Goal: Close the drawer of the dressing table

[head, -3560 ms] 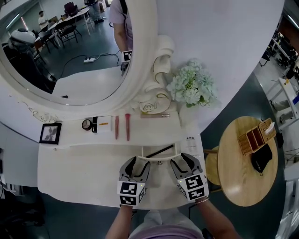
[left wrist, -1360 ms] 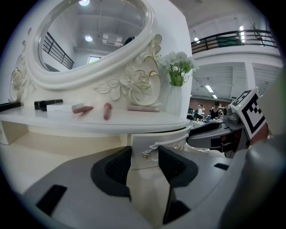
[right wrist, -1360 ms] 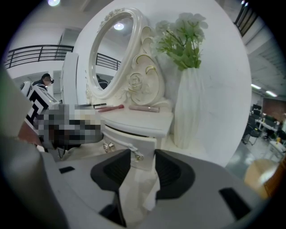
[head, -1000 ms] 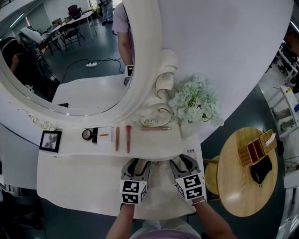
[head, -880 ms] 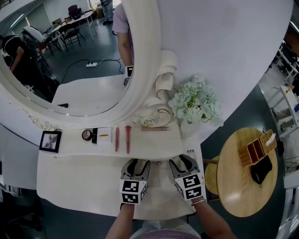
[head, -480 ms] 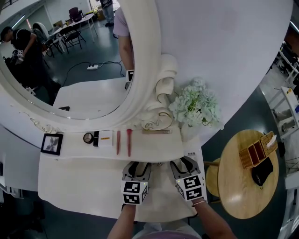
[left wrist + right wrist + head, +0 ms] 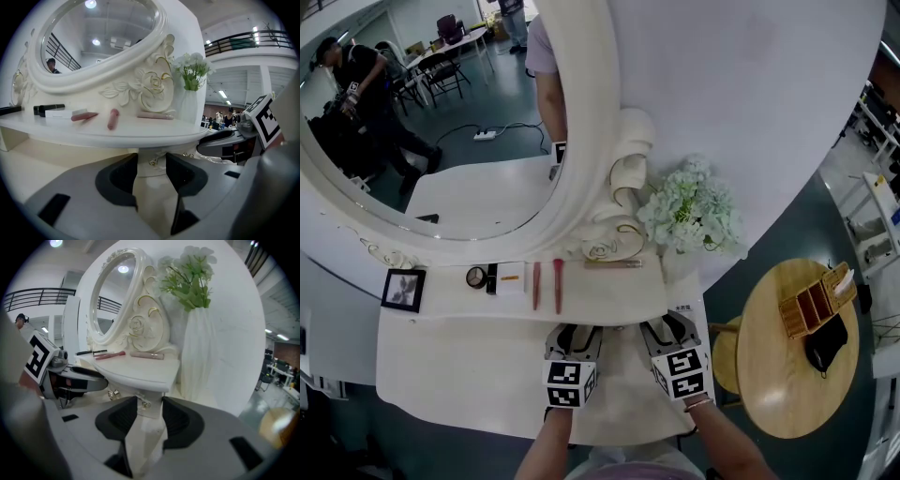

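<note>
The cream drawer front point(image 7: 619, 331) sits tucked in under the edge of the upper shelf point(image 7: 609, 305) of the dressing table. My left gripper point(image 7: 574, 333) and right gripper point(image 7: 667, 325) rest side by side on the tabletop, tips at the drawer front. In the left gripper view the left gripper point(image 7: 151, 176) stands open, with a small gilt knob point(image 7: 153, 162) of the drawer front in the gap. In the right gripper view the right gripper point(image 7: 149, 416) is open too, a knob point(image 7: 146, 404) showing between its jaws. Neither pair of pads clamps anything.
On the shelf lie two pink sticks point(image 7: 557, 284), a compact point(image 7: 474, 276) and a framed picture point(image 7: 402, 289). A big oval mirror point(image 7: 450, 122) and a white vase of flowers point(image 7: 686, 211) stand behind. A round wooden side table point(image 7: 773, 375) with a box is at the right.
Since the earliest frame the drawer has slid in under the shelf, hiding the black pen inside, and both grippers moved towards the mirror with it. In the last second nothing on the table moved.
</note>
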A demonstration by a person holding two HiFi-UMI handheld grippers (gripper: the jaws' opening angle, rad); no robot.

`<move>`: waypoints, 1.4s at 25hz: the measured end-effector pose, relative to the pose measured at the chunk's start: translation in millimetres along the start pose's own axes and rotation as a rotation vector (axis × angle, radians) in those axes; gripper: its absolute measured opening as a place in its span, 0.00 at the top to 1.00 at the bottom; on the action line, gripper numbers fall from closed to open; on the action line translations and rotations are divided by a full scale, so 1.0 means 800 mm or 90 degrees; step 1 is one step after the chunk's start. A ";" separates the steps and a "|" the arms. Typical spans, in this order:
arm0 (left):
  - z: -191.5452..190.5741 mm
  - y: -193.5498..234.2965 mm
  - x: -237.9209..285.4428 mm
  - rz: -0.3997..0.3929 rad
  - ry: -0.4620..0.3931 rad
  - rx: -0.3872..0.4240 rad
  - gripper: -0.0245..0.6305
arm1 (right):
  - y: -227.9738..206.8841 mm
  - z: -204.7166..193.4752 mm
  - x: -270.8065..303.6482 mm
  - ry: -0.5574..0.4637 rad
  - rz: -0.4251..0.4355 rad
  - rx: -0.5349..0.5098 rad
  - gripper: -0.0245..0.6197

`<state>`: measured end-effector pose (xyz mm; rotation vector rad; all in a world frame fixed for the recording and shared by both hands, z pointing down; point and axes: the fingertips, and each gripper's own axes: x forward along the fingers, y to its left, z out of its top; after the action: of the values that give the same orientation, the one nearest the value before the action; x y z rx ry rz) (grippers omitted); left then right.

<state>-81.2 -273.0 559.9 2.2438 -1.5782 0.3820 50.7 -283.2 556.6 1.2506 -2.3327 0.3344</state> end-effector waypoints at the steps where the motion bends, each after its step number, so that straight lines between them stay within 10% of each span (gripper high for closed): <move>1: 0.001 0.000 0.000 0.000 -0.001 0.000 0.67 | 0.000 0.000 0.000 0.000 0.000 0.000 0.69; 35: 0.002 -0.022 -0.099 0.020 -0.054 -0.019 0.76 | 0.037 0.027 -0.114 -0.107 -0.018 0.071 0.81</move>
<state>-91.3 -201.9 522.5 2.2427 -1.6513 0.2742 62.9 -210.6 491.5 1.4129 -2.4631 0.3670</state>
